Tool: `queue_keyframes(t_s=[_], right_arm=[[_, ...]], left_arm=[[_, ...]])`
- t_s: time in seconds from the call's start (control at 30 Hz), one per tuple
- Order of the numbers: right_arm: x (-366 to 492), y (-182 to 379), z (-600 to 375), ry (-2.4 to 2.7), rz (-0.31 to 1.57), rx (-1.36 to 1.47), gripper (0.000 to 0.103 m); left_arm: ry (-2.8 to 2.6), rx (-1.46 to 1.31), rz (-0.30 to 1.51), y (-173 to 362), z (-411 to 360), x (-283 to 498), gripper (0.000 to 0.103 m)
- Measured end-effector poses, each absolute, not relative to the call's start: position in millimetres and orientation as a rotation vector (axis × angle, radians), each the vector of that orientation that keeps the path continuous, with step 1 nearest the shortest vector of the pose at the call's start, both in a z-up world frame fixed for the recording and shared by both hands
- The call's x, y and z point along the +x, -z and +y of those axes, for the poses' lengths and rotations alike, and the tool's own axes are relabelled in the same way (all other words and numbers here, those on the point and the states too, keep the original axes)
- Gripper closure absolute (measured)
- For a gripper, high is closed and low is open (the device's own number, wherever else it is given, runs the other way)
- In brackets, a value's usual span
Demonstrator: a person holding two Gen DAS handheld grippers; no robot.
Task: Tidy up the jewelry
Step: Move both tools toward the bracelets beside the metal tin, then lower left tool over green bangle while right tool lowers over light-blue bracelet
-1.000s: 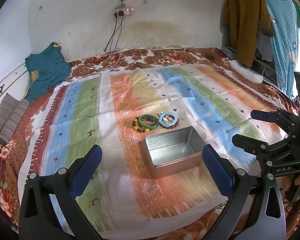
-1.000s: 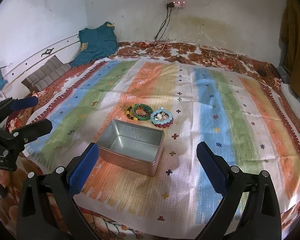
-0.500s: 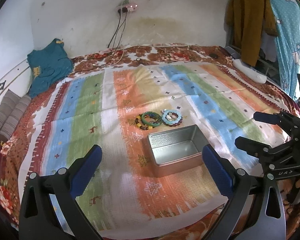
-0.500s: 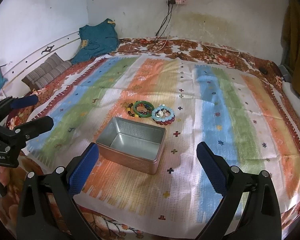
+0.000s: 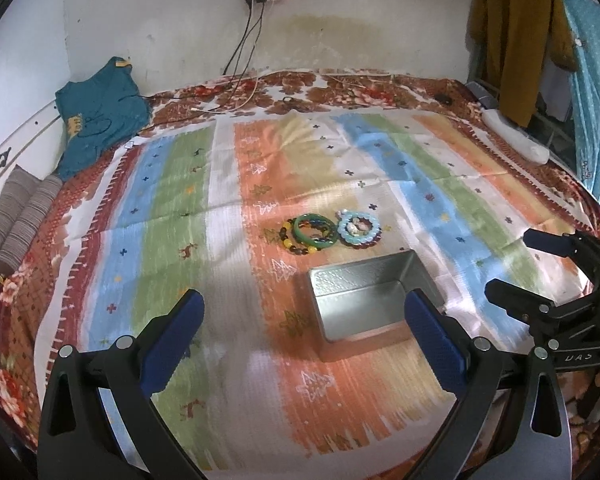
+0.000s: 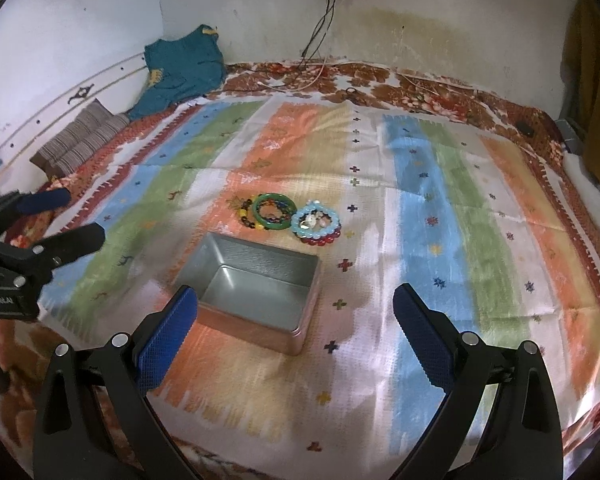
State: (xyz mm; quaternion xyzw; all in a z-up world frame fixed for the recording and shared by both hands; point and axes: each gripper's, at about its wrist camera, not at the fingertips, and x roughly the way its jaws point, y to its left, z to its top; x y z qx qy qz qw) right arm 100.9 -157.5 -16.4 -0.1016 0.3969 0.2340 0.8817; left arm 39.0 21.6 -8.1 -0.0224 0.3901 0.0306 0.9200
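1. Tin [image 5: 370, 298]: open rectangular metal box, no lid on it, interior bare. It sits on the striped cloth [image 5: 172, 208] spread over the bed, on the orange band, nearer the cloth's near edge than its far edge.
2. Tin's long axis runs roughly left-right across the cloth, skewed a little; in the right wrist view [image 6: 256, 292] one corner points toward the camera.
3. Jewelry lies on the cloth just beyond the tin's far long side, not touching it, near the cloth's middle.
4. Green bangle [image 5: 315, 231] lies flat, overlapping a dark and yellow bead bracelet [image 5: 290, 240] on its left.
5. Pale blue bead bracelet [image 5: 358, 227] lies just right of the bangle, touching or nearly so; small pale pieces sit inside its ring. In the right wrist view a red bead strand [image 6: 320, 239] shows under its near edge.
6. Left gripper [image 5: 302, 322]: jaws spread wide, nothing between them, above the cloth's near edge with its right finger in front of the tin's right end.
7. Right gripper [image 6: 294, 318]: jaws spread wide, holding nothing, above the near edge to the right of the tin.
8. Teal garment [image 6: 184, 68] lies at the bed's far left corner.
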Motion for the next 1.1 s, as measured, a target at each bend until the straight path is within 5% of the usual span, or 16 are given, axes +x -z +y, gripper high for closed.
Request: queue_keyframes(t_s=[1.1], right_arm=[[202, 44, -145, -0.412, 1.001, -0.215, 0.004]], left_arm=[[-0.135, -0.085, 0.95, 31, 46, 149, 0.005]])
